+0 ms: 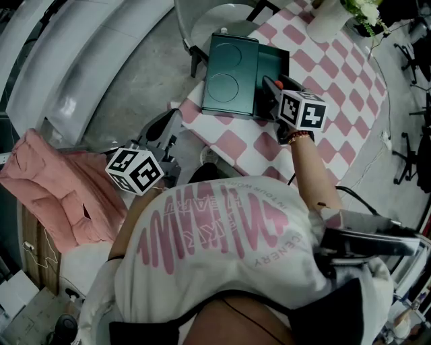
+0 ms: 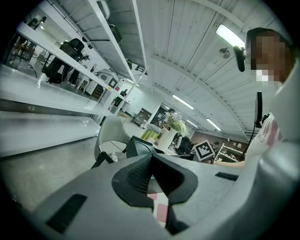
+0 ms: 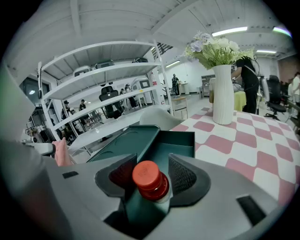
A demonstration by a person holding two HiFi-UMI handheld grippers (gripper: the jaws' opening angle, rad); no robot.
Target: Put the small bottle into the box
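A small bottle with a red cap (image 3: 151,180) stands between the jaws of my right gripper (image 3: 150,176). The pads stand apart from the cap, so the gripper is open. It hovers over the inside of the dark green box (image 3: 174,151), whose lid (image 3: 125,140) lies open to the left. In the head view the right gripper (image 1: 271,87) reaches over the box (image 1: 273,62) and hides the bottle. My left gripper (image 1: 170,128) is off the table's near-left edge; its jaws (image 2: 151,161) meet at the tips with nothing in them.
The box lies on a pink-and-white checked tablecloth (image 1: 337,81). A white vase with flowers (image 3: 223,93) stands further back on the table. A grey chair (image 1: 215,20) is behind the box. A pink jacket (image 1: 54,189) lies at the left.
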